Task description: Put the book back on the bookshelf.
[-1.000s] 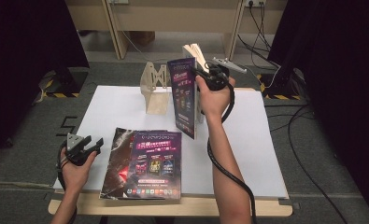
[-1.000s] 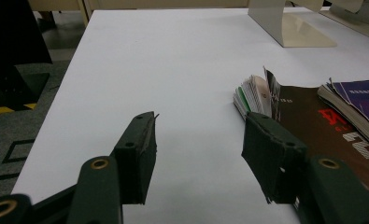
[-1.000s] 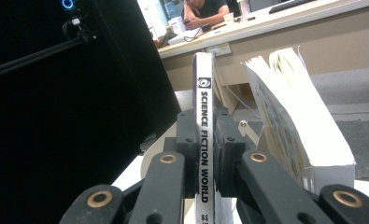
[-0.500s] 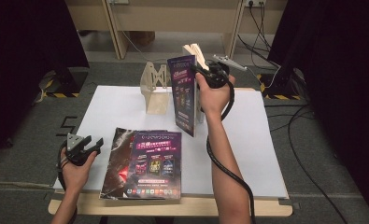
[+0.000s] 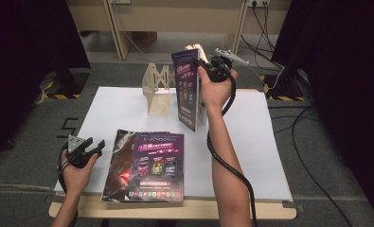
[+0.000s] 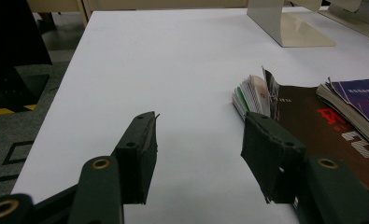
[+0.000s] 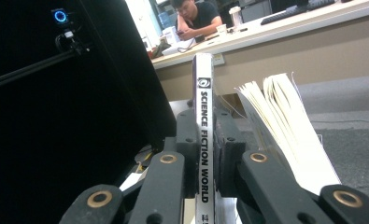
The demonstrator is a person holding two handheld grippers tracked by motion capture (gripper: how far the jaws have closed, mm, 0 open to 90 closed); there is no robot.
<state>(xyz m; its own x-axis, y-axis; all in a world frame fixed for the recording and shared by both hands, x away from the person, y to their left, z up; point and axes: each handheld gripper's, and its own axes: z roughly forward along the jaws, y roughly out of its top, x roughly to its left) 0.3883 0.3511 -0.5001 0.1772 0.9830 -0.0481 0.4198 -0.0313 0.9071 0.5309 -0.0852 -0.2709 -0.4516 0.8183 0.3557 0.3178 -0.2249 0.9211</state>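
Currently shelving: my right gripper (image 5: 208, 66) has its jaws clamped on an upright magazine (image 5: 187, 90), lifted over the desk (image 5: 260, 142) just beside the wooden rack (image 5: 157, 92). Next I'd lower it into the rack; bare desk on both sides. Left gripper (image 5: 92, 146) idles, jaws apart, by the flat stack (image 5: 146, 165).

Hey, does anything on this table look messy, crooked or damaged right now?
Slightly. The brown magazine under the purple one has its pages fanned and curled up at the near corner, and the two lie askew. The magazine clamped in the right gripper stands upright, apparently bound for the wooden rack.
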